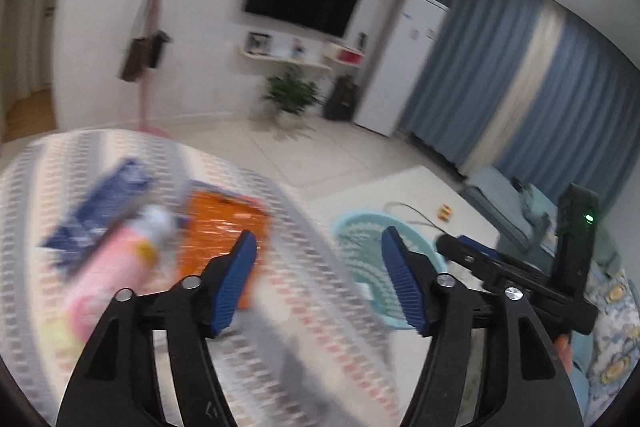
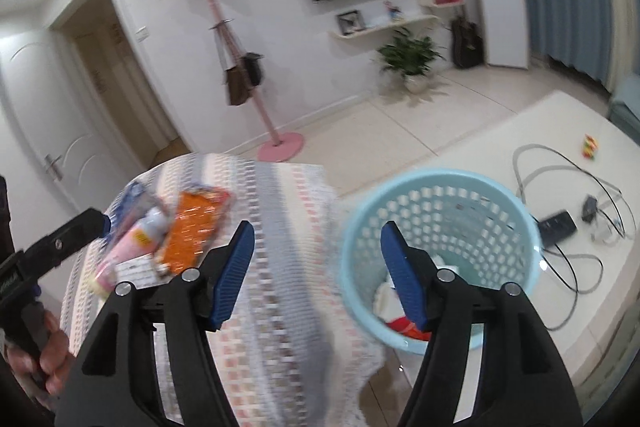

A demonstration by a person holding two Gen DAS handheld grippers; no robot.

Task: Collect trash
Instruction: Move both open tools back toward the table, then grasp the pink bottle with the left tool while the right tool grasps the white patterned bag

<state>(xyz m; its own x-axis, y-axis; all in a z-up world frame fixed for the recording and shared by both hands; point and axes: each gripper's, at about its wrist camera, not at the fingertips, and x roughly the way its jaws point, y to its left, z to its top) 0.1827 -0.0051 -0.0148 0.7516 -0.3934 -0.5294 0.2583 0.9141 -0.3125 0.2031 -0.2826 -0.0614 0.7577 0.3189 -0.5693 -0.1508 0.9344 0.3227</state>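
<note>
Trash lies on a round table with a patterned cloth (image 1: 304,291) (image 2: 280,211): an orange wrapper (image 1: 218,231) (image 2: 192,231), a pink bottle (image 1: 112,267) (image 2: 132,243) and a blue packet (image 1: 100,207) (image 2: 134,197). A light blue perforated basket (image 2: 440,239) (image 1: 360,235) stands on the floor right of the table, with white and red trash inside. My left gripper (image 1: 316,283) is open and empty above the table, right of the trash. My right gripper (image 2: 316,275) is open and empty over the table edge and basket. The left view is blurred.
A pink coat stand (image 2: 276,143) stands behind the table. A pale mat (image 2: 520,155) on the floor holds cables, a black device (image 2: 558,223) and a small colourful toy (image 2: 588,147). A potted plant (image 2: 412,59), a white fridge and blue curtains stand further back.
</note>
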